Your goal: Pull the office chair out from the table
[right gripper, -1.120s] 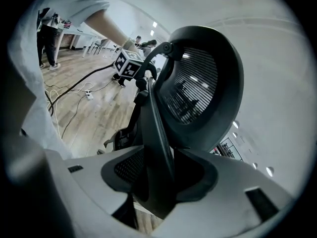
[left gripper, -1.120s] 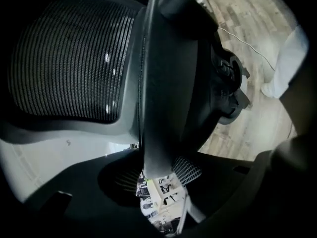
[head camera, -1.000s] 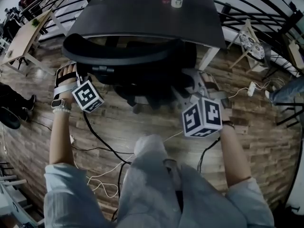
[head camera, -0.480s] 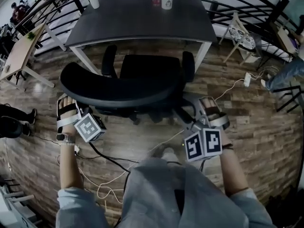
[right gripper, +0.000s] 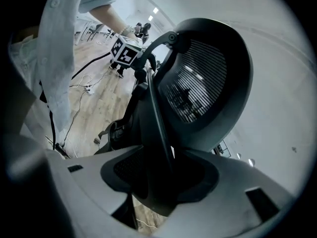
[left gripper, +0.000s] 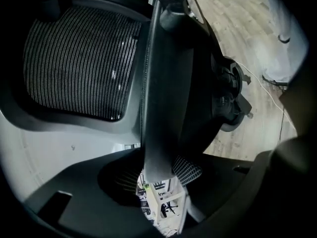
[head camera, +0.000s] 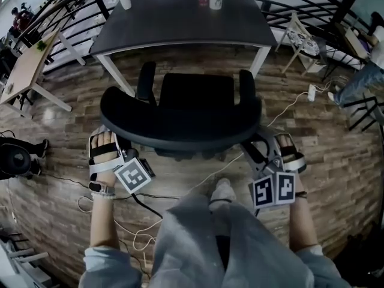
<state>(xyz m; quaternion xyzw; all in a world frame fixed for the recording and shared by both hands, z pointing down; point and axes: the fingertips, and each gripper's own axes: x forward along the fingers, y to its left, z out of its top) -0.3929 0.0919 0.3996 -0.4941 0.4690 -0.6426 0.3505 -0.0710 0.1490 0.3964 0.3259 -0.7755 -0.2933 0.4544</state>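
Office chair (head camera: 180,116) has rolled back, clear of the table (head camera: 180,23).

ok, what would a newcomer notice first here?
The black office chair fills the middle of the head view, backrest toward the person, clear of the dark table beyond it. The left gripper and right gripper are each clamped on the backrest's rim, one at each end.

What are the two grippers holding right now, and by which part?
Both hold the office chair by its backrest rim: the left gripper clamps the left end, the right gripper the right end.
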